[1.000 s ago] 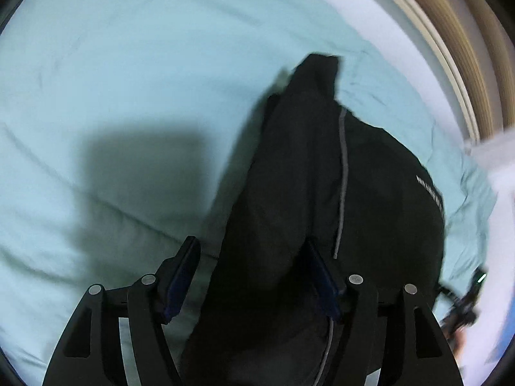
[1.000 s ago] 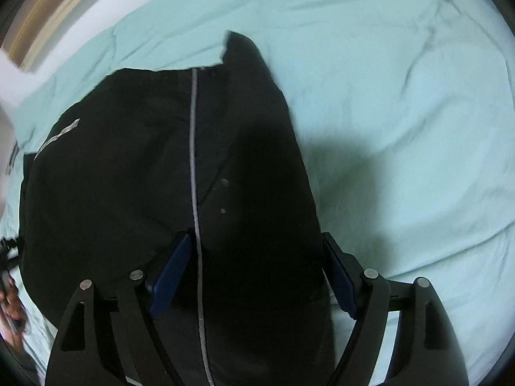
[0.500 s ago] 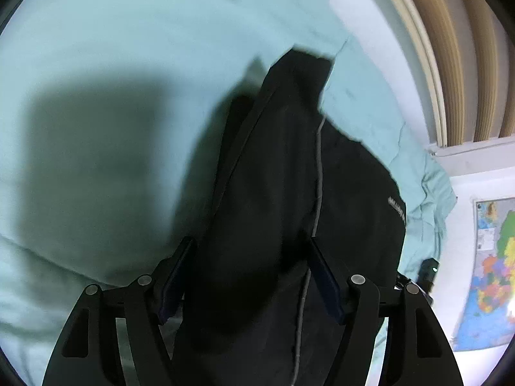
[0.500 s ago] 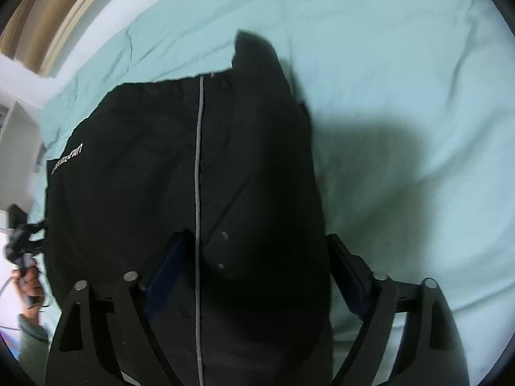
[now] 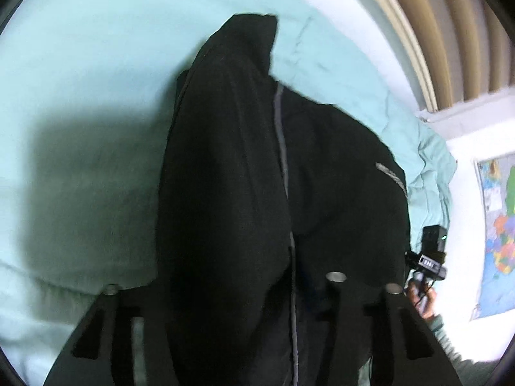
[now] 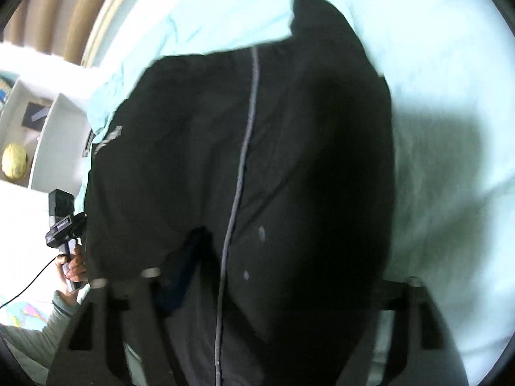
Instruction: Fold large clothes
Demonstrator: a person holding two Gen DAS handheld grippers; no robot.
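A black garment point(image 5: 334, 173) with a thin grey stripe and a small grey logo lies bunched on a pale teal bed sheet point(image 5: 96, 64). A thick fold of it rises between the fingers of my left gripper point(image 5: 238, 276). The jaws are closing on that fold, and cloth hides the left finger. In the right wrist view the same garment point(image 6: 180, 148) fills the middle. My right gripper point(image 6: 280, 254) is also closing, with cloth bunched between its jaws. Its blue left pad point(image 6: 188, 257) presses into the fabric, and the right finger is covered.
Teal sheet point(image 6: 450, 64) stretches around the garment. Beige curtains point(image 5: 457, 32) and a wall map point(image 5: 499, 225) lie beyond the bed. A white shelf point(image 6: 48, 135) holds a yellow ball point(image 6: 14, 160). A hand point(image 6: 72, 263) holds the other gripper's handle.
Both pairs of jaws have narrowed around the black cloth, which now bulges over one finger of each. Both cameras have tipped, bringing the curtains, map and shelf further into view.
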